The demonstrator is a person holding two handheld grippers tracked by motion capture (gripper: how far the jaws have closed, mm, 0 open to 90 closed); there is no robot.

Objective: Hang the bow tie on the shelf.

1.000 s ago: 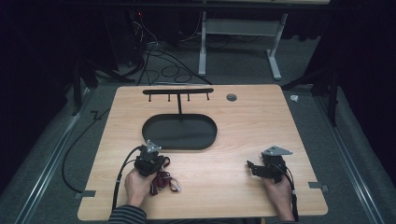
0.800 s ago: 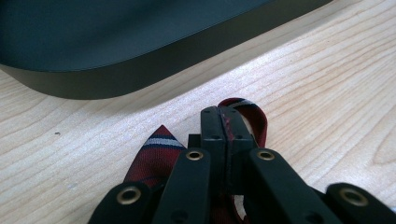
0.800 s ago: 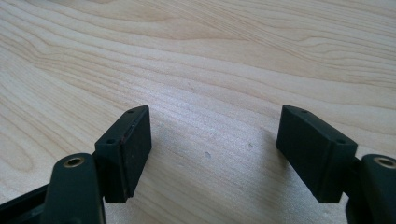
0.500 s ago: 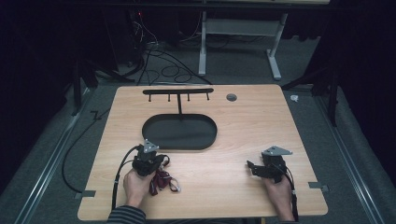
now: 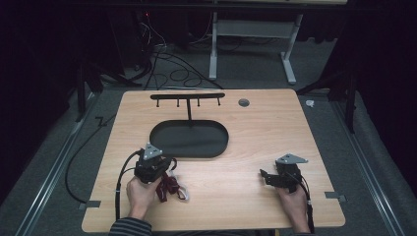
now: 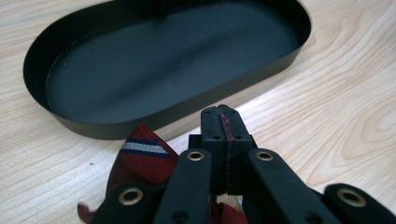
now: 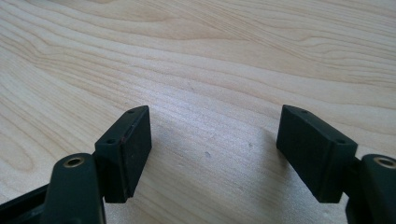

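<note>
Since the earlier frame my left gripper [image 5: 158, 164] has finished closing and come up a little off the table [image 5: 255, 123], bringing the red striped cloth [image 5: 168, 184] with it. From the left gripper view the jaws are clenched together with a thin red edge of fabric pinched between the pads, and the rest of the cloth [image 6: 140, 158] hangs below and to the left of the fingers, its blue-and-white stripe showing. I judge that the grasp is made and the lift has begun; the black oval tray [image 6: 173, 65] lies just ahead of the claw, with its hook stand [image 5: 188, 98] beyond, so one of those is likely the destination. A second ago the cloth lay flatter beside the claw; now it bunches under it, though the high view is too small to say whether its tail is off the wood. My right gripper [image 5: 273, 178] is unchanged, jaws spread wide over bare wood, grasping nothing.
</note>
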